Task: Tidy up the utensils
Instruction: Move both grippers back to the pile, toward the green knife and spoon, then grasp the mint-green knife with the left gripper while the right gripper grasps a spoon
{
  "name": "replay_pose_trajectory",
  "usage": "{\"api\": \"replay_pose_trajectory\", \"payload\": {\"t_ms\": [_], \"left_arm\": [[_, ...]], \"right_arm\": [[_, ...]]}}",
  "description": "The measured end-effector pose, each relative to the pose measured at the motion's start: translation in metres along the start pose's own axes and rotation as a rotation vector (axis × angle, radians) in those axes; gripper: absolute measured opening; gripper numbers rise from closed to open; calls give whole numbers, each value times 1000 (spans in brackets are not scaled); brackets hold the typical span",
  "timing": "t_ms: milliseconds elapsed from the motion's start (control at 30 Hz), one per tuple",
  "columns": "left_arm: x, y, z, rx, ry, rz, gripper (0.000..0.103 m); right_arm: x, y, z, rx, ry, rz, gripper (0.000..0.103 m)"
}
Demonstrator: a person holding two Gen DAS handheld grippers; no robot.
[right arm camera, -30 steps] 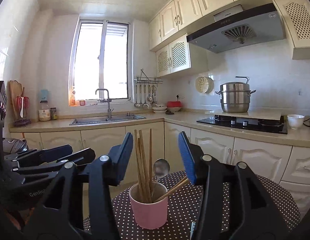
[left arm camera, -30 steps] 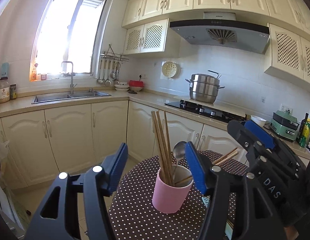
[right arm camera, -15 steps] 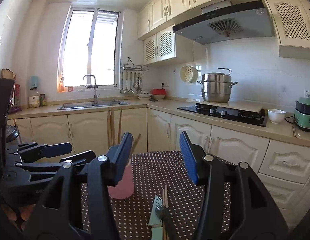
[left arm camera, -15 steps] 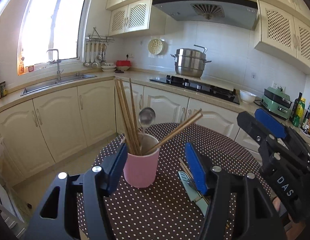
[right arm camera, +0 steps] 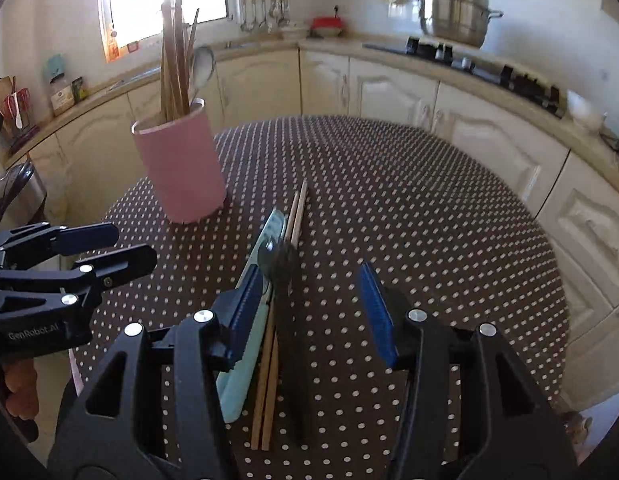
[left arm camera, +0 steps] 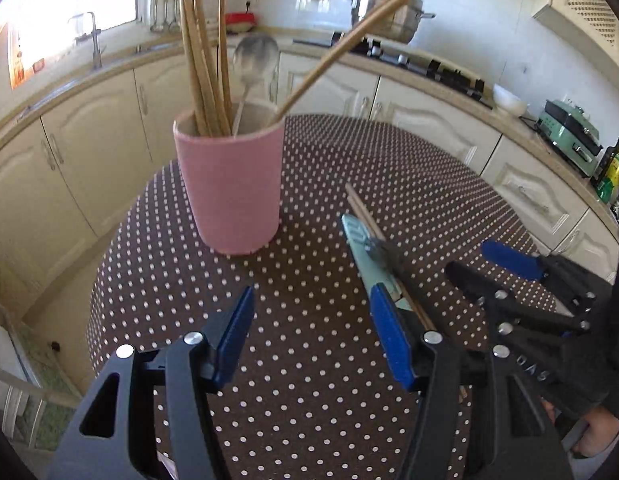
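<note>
Both views tipped down since earlier frames: window and cabinets slid up, dotted counter (left arm camera: 309, 280) fills view. Left hand-held gripper (left arm camera: 313, 340) released, jaws apart over bare dots, grasping nothing. Right hand-held gripper (right arm camera: 309, 316) released too, jaws apart above loose utensils, pads not pressing them. Between and beneath its jaws: dark spoon (right arm camera: 279, 264), chopsticks (right arm camera: 297, 208), pale teal case (right arm camera: 269, 232) lying side by side. Pink cup (left arm camera: 229, 188) upright farther left, holding chopsticks and spoon.
</note>
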State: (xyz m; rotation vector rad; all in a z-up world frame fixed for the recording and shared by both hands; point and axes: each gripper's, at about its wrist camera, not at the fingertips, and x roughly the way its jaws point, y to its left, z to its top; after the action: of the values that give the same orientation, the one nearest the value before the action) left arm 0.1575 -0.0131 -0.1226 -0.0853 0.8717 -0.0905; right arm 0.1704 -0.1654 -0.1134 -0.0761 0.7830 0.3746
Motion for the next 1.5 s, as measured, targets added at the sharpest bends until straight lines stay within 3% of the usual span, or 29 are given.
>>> {"api": "replay_pose_trajectory", "payload": {"t_ms": [133, 300, 567, 833, 1067, 1233, 1367, 1500], "left_arm": [[14, 1, -3, 3, 43, 4, 59], [33, -3, -7, 5, 86, -11, 59], [64, -18, 5, 12, 155, -33, 59], [92, -39, 13, 92, 221, 34, 60], [110, -43, 36, 75, 275, 66, 60], [108, -42, 34, 143, 250, 83, 62], [95, -23, 28, 74, 274, 66, 61], [89, -18, 36, 34, 232, 42, 61]], "right_arm": [[26, -4, -5, 14, 94, 52, 36], [42, -10, -8, 19, 146, 96, 35], [46, -26, -7, 10, 176, 36, 34], [40, -42, -3, 21, 199, 51, 34], [51, -38, 5, 14, 237, 68, 34], [54, -38, 7, -2, 263, 67, 34], [54, -39, 8, 9, 265, 76, 34], [55, -37, 10, 19, 263, 92, 34]]}}
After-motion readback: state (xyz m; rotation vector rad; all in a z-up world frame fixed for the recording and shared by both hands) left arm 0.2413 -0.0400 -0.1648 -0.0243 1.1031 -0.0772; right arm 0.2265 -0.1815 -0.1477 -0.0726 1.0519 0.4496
